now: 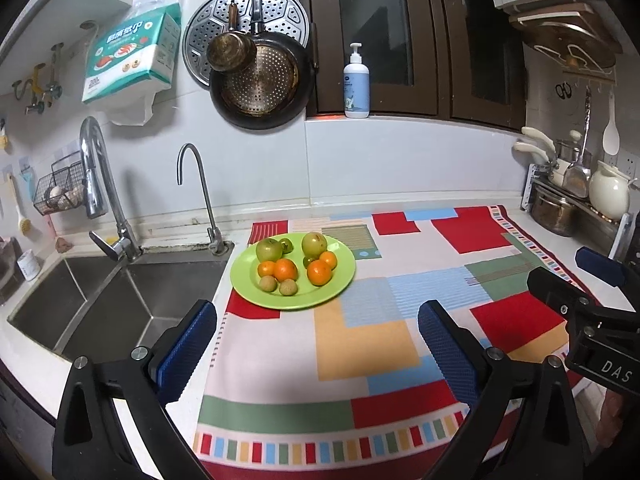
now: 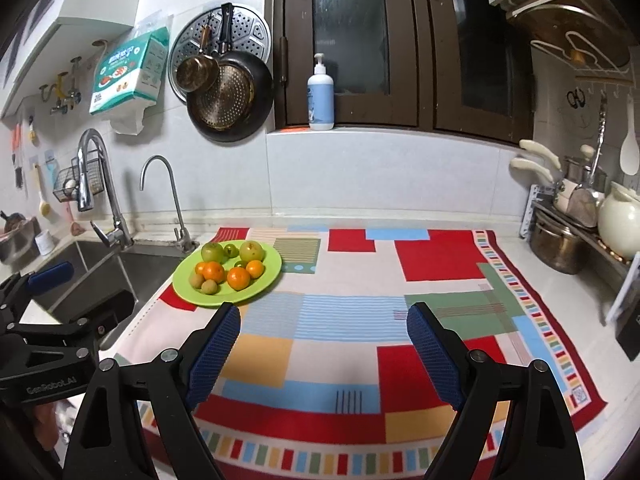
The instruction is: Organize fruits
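the green plate (image 1: 240,280) sits on the patterned cloth (image 1: 360,340), just right of the sink (image 1: 100,300), with every fruit on it. your left gripper (image 1: 316,336) and right gripper (image 2: 324,344) hold their fingers apart, empty. keep both clear of the plate.

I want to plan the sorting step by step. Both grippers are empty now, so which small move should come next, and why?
Probably bring the left gripper forward to the green plate and down over one orange. Both it and the right gripper are open and hold nothing, every fruit lies mixed on that plate, and the plate sits on the left side of the mat, nearer the left gripper.
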A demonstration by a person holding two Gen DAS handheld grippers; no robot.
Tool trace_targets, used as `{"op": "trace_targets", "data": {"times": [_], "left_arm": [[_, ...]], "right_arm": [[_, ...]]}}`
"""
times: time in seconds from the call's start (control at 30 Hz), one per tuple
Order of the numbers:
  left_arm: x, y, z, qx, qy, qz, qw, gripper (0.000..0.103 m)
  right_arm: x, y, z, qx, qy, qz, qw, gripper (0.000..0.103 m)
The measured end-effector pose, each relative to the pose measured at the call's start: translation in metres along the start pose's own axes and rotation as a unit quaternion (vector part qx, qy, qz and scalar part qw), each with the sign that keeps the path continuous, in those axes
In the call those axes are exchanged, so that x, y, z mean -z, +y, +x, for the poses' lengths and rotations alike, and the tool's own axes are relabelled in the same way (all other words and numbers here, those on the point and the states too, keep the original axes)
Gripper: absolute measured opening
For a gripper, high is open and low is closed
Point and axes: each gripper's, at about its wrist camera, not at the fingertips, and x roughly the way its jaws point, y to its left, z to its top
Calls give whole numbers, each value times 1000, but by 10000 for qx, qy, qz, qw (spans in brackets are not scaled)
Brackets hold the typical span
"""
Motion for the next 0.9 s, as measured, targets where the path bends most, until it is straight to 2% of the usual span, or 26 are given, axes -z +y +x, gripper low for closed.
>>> {"op": "trace_targets", "data": {"times": [0.43,0.9], "left_arm": [[13,-12,-30,-55,-25,12,10000,103],[14,-19,-42,-85,-78,80,9999,103]], "right_arm": [[18,-8,-32,-23,-37,21,10000,86],[23,-14,-42,-42,-80,32,10000,86]]}}
